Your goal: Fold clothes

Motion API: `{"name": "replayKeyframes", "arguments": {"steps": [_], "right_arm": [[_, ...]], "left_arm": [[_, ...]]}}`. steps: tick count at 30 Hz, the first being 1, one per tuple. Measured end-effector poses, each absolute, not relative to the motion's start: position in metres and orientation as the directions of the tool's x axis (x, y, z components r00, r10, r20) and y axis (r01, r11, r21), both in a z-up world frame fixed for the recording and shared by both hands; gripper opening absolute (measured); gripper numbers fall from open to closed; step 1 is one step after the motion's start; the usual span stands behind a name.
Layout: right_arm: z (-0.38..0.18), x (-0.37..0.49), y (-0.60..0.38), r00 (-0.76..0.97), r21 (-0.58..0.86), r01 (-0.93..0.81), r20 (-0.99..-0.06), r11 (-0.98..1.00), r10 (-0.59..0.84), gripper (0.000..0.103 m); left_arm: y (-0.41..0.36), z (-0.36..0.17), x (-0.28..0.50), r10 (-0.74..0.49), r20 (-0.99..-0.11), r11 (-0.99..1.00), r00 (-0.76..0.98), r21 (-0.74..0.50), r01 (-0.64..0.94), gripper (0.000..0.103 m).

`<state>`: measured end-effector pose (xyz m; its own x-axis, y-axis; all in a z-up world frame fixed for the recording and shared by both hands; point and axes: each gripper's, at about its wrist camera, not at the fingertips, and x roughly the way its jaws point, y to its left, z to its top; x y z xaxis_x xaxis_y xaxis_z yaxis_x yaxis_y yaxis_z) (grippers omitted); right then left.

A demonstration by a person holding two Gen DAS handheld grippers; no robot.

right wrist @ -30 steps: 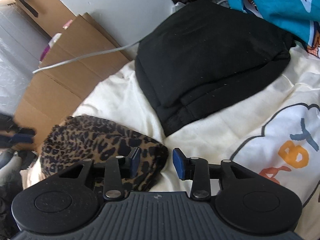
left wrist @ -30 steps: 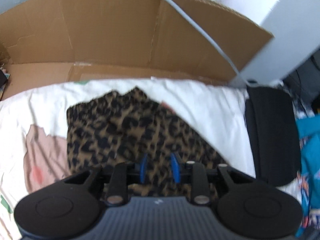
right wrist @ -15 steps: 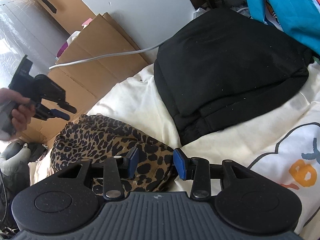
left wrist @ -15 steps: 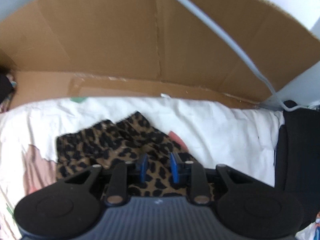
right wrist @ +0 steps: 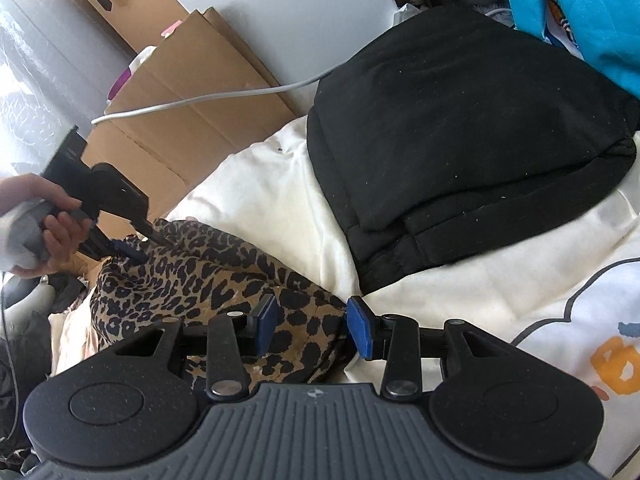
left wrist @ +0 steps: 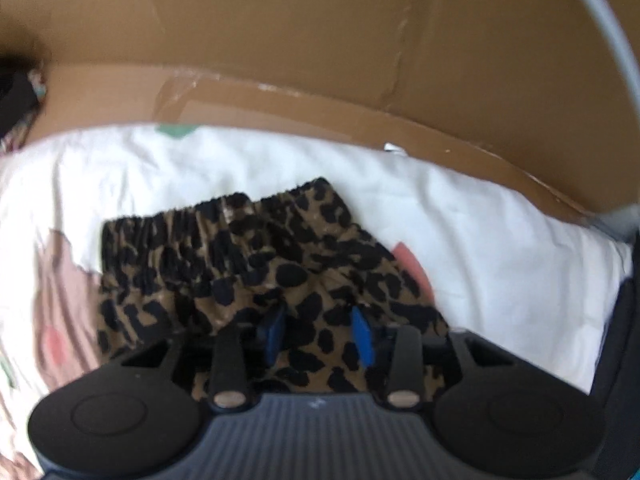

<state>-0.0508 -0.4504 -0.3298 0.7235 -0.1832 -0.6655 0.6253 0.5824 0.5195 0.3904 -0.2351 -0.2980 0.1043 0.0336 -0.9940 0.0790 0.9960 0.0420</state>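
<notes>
A leopard-print garment (left wrist: 248, 256) lies bunched on a white sheet (left wrist: 500, 248), its elastic waistband towards the cardboard. My left gripper (left wrist: 318, 334) is open low over the garment's near part, with printed cloth showing between its blue pads. In the right wrist view the same garment (right wrist: 188, 276) lies at the lower left. My right gripper (right wrist: 313, 326) is open over its right edge. There a hand (right wrist: 52, 236) holds the left gripper (right wrist: 134, 250), whose tips touch the garment's far edge.
A folded black garment (right wrist: 460, 120) lies on the sheet to the right of the leopard one. Flattened cardboard (left wrist: 320, 60) stands behind the bed, with a grey cable (right wrist: 208, 98) across it. A teal garment (right wrist: 580, 12) lies at the far right. The sheet carries a colourful print (right wrist: 612, 364).
My left gripper has moved forward and down onto the leopard garment, and its fingers stand wider apart. The right gripper has shifted left over the garment's edge, still open.
</notes>
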Motion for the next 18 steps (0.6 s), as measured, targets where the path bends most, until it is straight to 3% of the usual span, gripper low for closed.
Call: {"name": "replayKeyframes", "arguments": {"steps": [5, 9, 11, 18], "right_arm": [[-0.326, -0.053, -0.455, 0.709, 0.508, 0.646, -0.676, 0.570, -0.202, 0.046], [-0.328, -0.054, -0.455, 0.710, 0.506, 0.644, -0.674, 0.574, -0.202, 0.043], [-0.330, -0.057, -0.452, 0.713, 0.509, 0.639, -0.674, 0.577, -0.195, 0.036], [-0.338, -0.074, -0.443, 0.713, 0.529, 0.648, -0.675, 0.548, -0.191, 0.036]], "left_arm": [[-0.232, -0.311, 0.389, 0.019, -0.995, 0.999, 0.096, 0.024, 0.049, 0.042], [-0.230, -0.306, 0.383, 0.026, -0.996, 0.998, 0.086, 0.030, 0.047, 0.012], [-0.226, -0.300, 0.380, 0.012, -0.997, 0.999, 0.081, 0.014, 0.030, 0.006], [-0.224, -0.271, 0.372, -0.060, -0.993, 0.997, 0.098, -0.055, 0.048, 0.001]]}}
